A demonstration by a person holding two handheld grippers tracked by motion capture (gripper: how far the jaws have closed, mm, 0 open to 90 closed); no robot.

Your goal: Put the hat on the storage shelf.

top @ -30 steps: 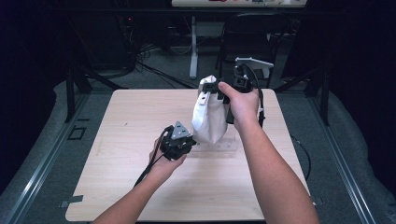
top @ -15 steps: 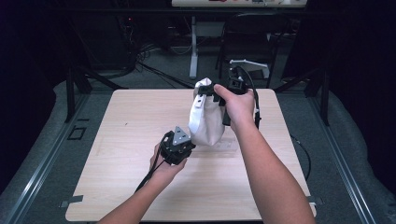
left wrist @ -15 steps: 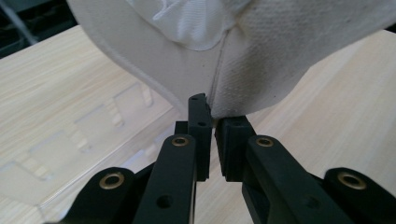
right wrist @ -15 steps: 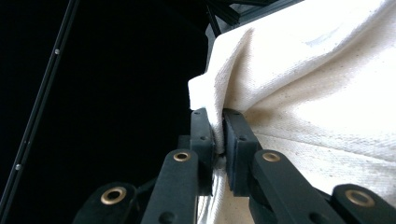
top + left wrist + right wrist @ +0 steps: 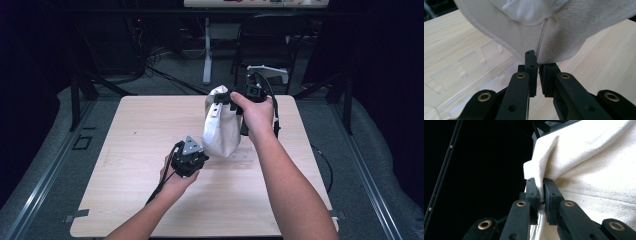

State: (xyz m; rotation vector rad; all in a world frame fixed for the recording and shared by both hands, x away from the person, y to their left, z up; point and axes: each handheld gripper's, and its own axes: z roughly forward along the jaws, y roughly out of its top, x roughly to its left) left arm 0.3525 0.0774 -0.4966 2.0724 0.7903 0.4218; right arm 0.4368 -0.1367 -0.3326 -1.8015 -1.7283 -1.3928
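1. A white canvas bag (image 5: 222, 131) hangs above the middle of the wooden table (image 5: 125, 150), nearer the far edge, with its lower end low over the tabletop.
2. The right gripper (image 5: 223, 98) holds the bag from the top; in the right gripper view its jaws are clenched on a fold of the cloth (image 5: 541, 183), with fabric pinched between the two pads and only a thin gap left.
3. The right hand (image 5: 257, 112) wraps that gripper, the forearm reaching in from the near edge.
4. The left gripper (image 5: 202, 156) sits low, near the table's centre, at the bag's bottom corner.
5. In the left gripper view its jaws stand nearly together, tips touching the bag's bottom seam (image 5: 541, 45); they seem to nip the hem, though the pinch itself is hard to make out.
6. Pale tape outlines (image 5: 471, 58) mark the tabletop just under the bag.
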